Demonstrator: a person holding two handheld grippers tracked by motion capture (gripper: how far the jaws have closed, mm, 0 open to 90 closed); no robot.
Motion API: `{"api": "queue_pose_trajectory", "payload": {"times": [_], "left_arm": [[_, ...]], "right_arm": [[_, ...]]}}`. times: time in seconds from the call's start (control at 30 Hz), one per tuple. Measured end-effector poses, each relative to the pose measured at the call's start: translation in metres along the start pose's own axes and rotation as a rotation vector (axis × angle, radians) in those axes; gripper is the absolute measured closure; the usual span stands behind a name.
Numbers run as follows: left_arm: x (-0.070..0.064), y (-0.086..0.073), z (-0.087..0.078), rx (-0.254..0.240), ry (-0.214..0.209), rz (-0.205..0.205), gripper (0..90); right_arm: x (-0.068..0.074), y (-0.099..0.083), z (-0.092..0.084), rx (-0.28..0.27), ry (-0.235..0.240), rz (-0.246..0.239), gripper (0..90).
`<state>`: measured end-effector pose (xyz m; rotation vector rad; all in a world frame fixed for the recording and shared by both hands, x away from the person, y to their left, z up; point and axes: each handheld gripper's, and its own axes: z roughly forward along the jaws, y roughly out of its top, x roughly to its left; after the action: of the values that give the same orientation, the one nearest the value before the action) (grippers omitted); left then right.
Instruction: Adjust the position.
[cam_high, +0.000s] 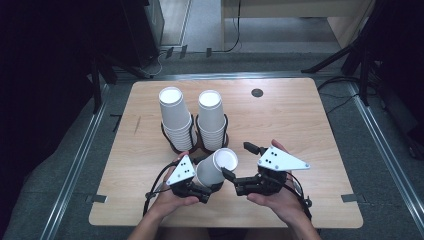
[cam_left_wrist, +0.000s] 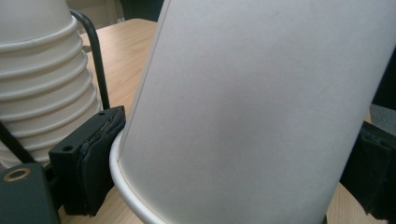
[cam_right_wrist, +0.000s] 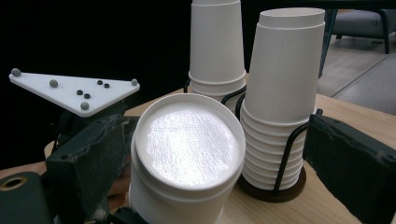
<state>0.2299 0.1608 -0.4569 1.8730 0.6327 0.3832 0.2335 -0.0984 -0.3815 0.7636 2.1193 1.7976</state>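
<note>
The tilted paper cup (cam_left_wrist: 252, 107) runs off the top and right edges of the left gripper view, so its base is cut away there, and its rim drops below the bottom edge. The right pad of the left hand-held gripper (cam_high: 200, 186) sits half behind that cup. From above, the cup's lower wall is covered by the grey plate, so where the pads meet it can't be made out. In the right gripper view the left cup stack (cam_right_wrist: 217, 46) loses its top to the frame. The small dark disc (cam_high: 257, 92) on the counter (cam_high: 300, 125) is too small to identify.
</note>
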Motion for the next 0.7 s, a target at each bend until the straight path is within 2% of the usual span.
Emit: {"api": "queue_pose_trajectory", "payload": {"times": [0.37,0.7], "left_arm": [[0.011,0.0,-0.009,0.031,0.0,0.01,5.4],[0.015,0.0,-0.013,0.061,-0.011,0.029,5.4]], "right_arm": [[-0.007,-0.002,-0.004,0.022,0.005,-0.012,6.6],[-0.012,-0.008,-0.002,0.049,0.014,-0.012,6.7]]}}
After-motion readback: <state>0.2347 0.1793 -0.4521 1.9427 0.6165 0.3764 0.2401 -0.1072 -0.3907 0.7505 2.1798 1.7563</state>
